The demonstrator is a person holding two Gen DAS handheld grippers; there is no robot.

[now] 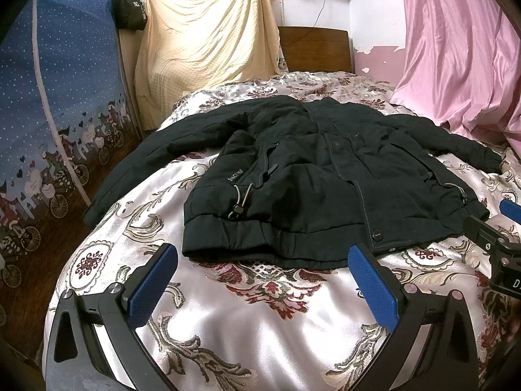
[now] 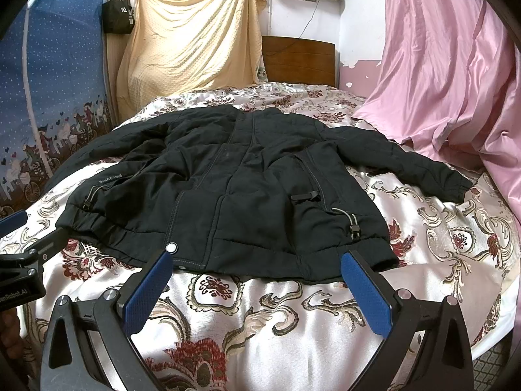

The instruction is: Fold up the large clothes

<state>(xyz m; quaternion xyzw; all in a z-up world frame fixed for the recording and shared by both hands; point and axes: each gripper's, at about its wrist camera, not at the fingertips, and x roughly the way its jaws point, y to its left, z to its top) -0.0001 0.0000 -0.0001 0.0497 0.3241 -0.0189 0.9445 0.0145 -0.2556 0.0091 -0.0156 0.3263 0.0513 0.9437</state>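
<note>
Both tongs, left (image 1: 260, 280) and right (image 2: 257, 285), hover spread wide and empty at the hem of the black padded jacket (image 2: 228, 189), laid front-up with sleeves out toward nine and three o'clock, seemingly ready for folding, on a floral satin bedspread (image 2: 276, 319) before the wooden headboard (image 2: 298, 58) and pink drape (image 2: 456, 65).

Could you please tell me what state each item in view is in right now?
Black jacket: spread flat on the bed, front up, sleeves out, unfolded.
Left gripper: open, empty, just short of the jacket hem.
Right gripper: open, empty, at the hem.
Floral bedspread: laid over the bed, lightly wrinkled.
Black bag: hanging.
</note>
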